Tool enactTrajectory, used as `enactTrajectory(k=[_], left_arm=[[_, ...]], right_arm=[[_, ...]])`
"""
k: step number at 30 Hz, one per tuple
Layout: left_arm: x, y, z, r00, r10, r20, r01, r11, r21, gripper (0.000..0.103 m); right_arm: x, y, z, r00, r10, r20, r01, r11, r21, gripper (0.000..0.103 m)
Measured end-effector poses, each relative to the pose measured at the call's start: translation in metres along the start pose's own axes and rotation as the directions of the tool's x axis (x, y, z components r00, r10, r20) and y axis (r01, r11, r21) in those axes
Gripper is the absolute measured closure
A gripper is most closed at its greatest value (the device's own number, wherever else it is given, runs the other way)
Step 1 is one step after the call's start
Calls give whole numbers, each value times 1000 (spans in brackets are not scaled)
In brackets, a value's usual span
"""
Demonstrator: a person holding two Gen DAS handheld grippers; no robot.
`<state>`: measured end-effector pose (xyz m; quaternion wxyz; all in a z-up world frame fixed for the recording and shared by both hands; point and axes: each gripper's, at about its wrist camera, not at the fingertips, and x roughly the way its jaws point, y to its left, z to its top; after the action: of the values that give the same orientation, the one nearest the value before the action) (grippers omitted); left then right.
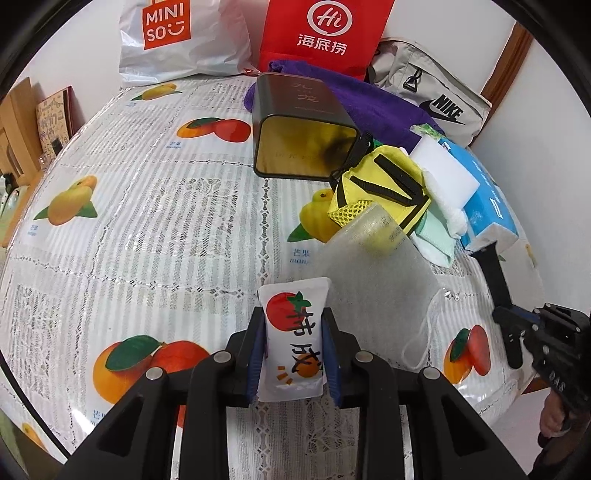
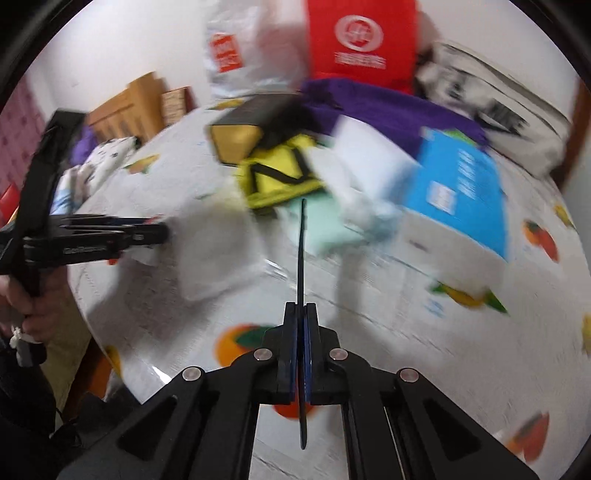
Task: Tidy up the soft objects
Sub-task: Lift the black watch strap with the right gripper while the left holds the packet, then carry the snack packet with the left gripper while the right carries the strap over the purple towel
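My left gripper (image 1: 293,317) is shut on a white packet (image 1: 291,354) printed with a red persimmon and dark characters, held upright over the fruit-print tablecloth (image 1: 147,229). A frosted drawstring pouch (image 1: 373,280) lies just right of it. Behind the pouch are a yellow mesh bag (image 1: 384,188), a white sponge (image 1: 443,170), a mint cloth (image 1: 432,240) and a blue tissue pack (image 1: 487,206). My right gripper (image 2: 300,306) is shut on a thin dark flat piece (image 2: 303,251), seen edge-on. The right wrist view is blurred.
A dark open tin (image 1: 299,122) lies on its side by a purple towel (image 1: 373,103). Against the wall stand a Miniso bag (image 1: 177,40), a red paper bag (image 1: 325,33) and a grey Nike bag (image 1: 432,88). A hand (image 2: 40,310) holds the left gripper.
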<state>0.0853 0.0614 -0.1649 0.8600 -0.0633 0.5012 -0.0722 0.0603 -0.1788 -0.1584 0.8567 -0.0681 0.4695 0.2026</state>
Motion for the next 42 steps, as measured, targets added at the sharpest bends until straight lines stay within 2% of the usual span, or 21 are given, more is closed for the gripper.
enactTrajectory(k=[4,10,15,19,27,30,35,39,42], left_arm=[[1,0,-1,1000,29,-9,-29,999,15,76],[1,-1,6,998,56,-4,-56,998,14,76],[6,0,8,998,64,-3,-64,998,-4,75],[7,1,6,998,67,17,-67,997,-25,73],[12,-16,8,991,133,15,-133,989,67,69],[11,-12,11,994,109,14,-110,993,47,77],[5,-5,20,998,55,-15,-55,998,8,78],[-11,-9,29,997,77,6,-77,997,26,78],[-23,-11,41,996,82,27,-83,996,30,78]], right_arm=[[0,-23,-12,991,-130,-39,132,990,48,100],[3,-48,-20,985,-161,-62,168,977,128,100],[8,-56,-21,989,-134,-58,142,978,156,100],[11,-55,-20,989,-143,-45,147,980,135,100],[11,-55,-22,989,-144,-19,145,978,150,100],[12,-54,-22,988,-151,-19,152,977,147,100],[10,-62,-18,993,-109,-39,114,976,183,100],[5,-58,-12,994,-102,-45,108,981,162,100],[-5,-53,-7,997,-68,-31,72,988,139,100]])
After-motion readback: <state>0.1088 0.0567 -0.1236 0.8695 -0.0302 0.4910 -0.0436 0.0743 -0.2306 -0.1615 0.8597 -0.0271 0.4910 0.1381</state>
